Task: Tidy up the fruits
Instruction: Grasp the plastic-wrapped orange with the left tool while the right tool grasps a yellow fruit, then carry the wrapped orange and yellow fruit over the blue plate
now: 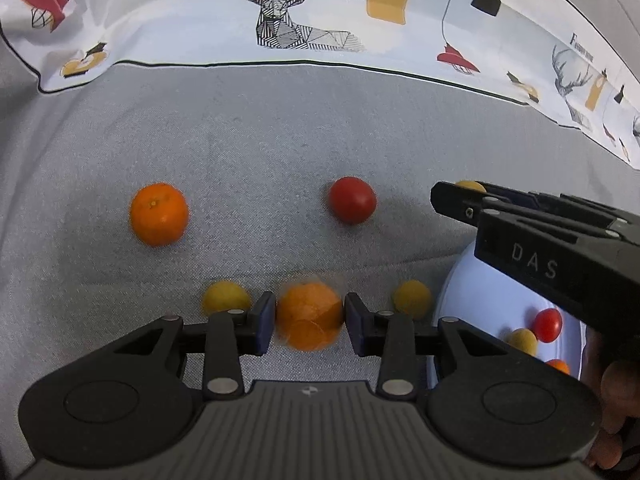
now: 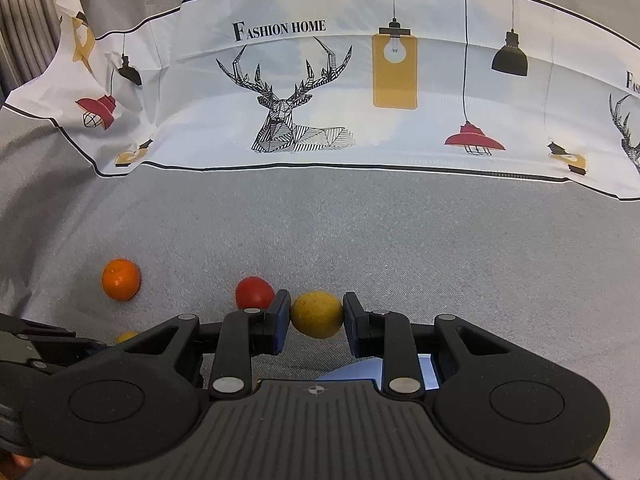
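An orange (image 1: 310, 316), blurred, sits between the pads of my left gripper (image 1: 310, 322), which is shut on it just over the grey cloth. My right gripper (image 2: 316, 316) is shut on a small yellow fruit (image 2: 317, 314) and holds it above the cloth. In the left wrist view the right gripper (image 1: 460, 208) reaches in from the right over a white plate (image 1: 460, 292). On the plate lie a red tomato (image 1: 548, 324), a yellow fruit (image 1: 522, 340) and part of an orange one (image 1: 558, 366). Loose on the cloth are an orange (image 1: 159, 215), a red tomato (image 1: 352, 200) and two yellow fruits (image 1: 224, 298) (image 1: 412, 298).
A white printed sheet (image 2: 320, 112) with deer and lamp drawings lies across the far side of the grey cloth (image 2: 400, 232). A hand (image 1: 612, 400) holds the right gripper at the lower right edge of the left wrist view.
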The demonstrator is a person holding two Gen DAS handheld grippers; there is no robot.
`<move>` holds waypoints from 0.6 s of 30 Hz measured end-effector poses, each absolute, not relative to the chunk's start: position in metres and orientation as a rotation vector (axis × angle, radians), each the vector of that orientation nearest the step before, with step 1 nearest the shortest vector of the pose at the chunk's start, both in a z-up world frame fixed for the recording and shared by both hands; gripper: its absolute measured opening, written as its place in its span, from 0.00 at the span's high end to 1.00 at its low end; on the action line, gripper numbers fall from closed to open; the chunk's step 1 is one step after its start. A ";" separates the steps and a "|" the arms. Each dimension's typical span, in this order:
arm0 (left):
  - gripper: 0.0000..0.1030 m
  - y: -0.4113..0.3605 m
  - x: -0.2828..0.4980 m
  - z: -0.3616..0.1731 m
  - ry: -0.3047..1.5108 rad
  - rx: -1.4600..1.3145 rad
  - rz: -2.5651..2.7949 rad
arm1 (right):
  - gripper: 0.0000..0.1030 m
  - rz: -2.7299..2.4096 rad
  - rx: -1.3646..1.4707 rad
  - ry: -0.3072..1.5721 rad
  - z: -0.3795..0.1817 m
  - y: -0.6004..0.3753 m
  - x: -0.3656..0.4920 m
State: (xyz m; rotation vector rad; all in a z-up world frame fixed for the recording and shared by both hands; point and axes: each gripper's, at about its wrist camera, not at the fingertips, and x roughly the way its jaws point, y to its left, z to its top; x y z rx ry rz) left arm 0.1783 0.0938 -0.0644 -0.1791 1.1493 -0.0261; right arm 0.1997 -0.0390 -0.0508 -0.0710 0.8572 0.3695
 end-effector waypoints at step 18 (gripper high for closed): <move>0.61 0.108 0.158 -0.034 1.010 -0.251 0.008 | 0.71 0.370 -0.042 0.785 -0.023 -0.051 0.180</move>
